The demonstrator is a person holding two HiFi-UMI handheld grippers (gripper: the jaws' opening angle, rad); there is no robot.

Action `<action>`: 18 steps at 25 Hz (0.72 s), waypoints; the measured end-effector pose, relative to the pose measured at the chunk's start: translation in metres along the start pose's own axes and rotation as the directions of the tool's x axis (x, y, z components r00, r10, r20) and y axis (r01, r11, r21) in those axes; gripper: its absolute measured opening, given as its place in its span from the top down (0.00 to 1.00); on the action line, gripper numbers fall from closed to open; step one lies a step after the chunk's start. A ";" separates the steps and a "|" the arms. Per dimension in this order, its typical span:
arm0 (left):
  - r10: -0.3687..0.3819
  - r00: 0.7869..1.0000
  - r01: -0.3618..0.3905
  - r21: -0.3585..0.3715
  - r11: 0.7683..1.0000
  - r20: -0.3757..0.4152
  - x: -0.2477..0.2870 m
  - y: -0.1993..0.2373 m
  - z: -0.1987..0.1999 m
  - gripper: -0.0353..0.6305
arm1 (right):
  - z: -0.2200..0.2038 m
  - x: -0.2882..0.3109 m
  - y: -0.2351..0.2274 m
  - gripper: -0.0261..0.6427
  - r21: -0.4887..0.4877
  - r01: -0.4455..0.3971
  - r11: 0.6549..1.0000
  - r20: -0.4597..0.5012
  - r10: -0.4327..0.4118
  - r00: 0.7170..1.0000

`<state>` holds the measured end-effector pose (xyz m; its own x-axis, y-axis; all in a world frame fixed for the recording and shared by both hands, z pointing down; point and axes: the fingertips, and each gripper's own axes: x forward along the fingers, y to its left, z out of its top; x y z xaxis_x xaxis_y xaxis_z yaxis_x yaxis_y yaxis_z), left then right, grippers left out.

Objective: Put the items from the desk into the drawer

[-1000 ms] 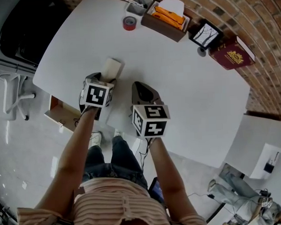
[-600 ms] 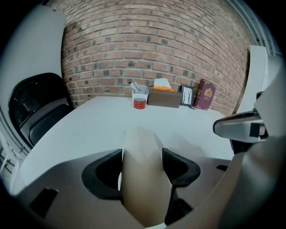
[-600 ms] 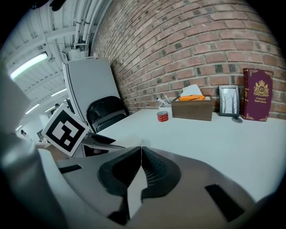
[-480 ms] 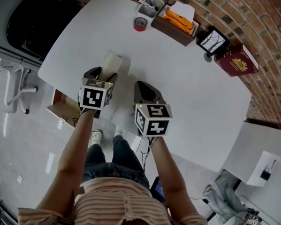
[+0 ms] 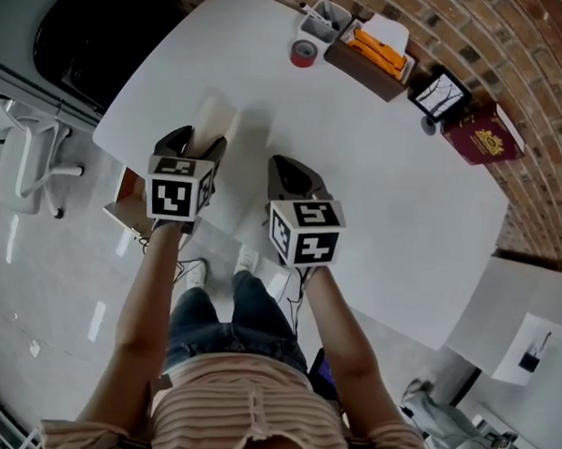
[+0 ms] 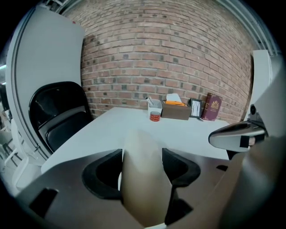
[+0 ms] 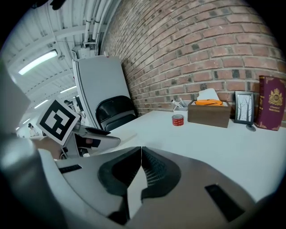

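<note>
Over desk (image 5: 372, 167), left gripper (image 6: 142, 154) outstretched, fingers (image 6: 103, 173) clamped on beige block (image 5: 211, 117), right gripper (image 7: 139, 156) alongside, fingers (image 7: 157, 172) together

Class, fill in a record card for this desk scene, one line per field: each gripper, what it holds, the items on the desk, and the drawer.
Left gripper: shut on beige object
Right gripper: shut, nothing between the jaws
Desk, far edge: red tape roll, pen holder, brown box, picture frame, maroon book
Drawer: looks pulled out, below the desk near the left gripper
</note>
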<state>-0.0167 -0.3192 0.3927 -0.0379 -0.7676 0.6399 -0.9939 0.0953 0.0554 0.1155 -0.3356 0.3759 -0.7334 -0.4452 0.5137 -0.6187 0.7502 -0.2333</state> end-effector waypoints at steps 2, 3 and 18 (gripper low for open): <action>0.013 1.000 -0.013 -0.009 1.000 0.021 -0.013 0.013 0.002 0.52 | 0.003 0.004 0.012 0.94 -0.011 -0.013 1.000 0.001 0.013 1.000; 0.022 0.999 -0.021 -0.013 1.000 0.029 -0.020 0.020 0.003 0.52 | 0.005 0.006 0.019 0.94 -0.017 -0.019 1.000 0.001 0.020 1.000; 0.019 0.997 -0.017 -0.030 0.999 0.075 -0.105 0.149 -0.028 0.52 | 0.009 0.034 0.163 0.94 -0.072 -0.006 0.997 0.012 0.006 1.000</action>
<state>-0.1578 -0.2067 0.3552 -0.0647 -0.8109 0.5816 -0.9895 0.1274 0.0676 -0.0126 -0.2322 0.3478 -0.7408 -0.4462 0.5021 -0.5928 0.7858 -0.1764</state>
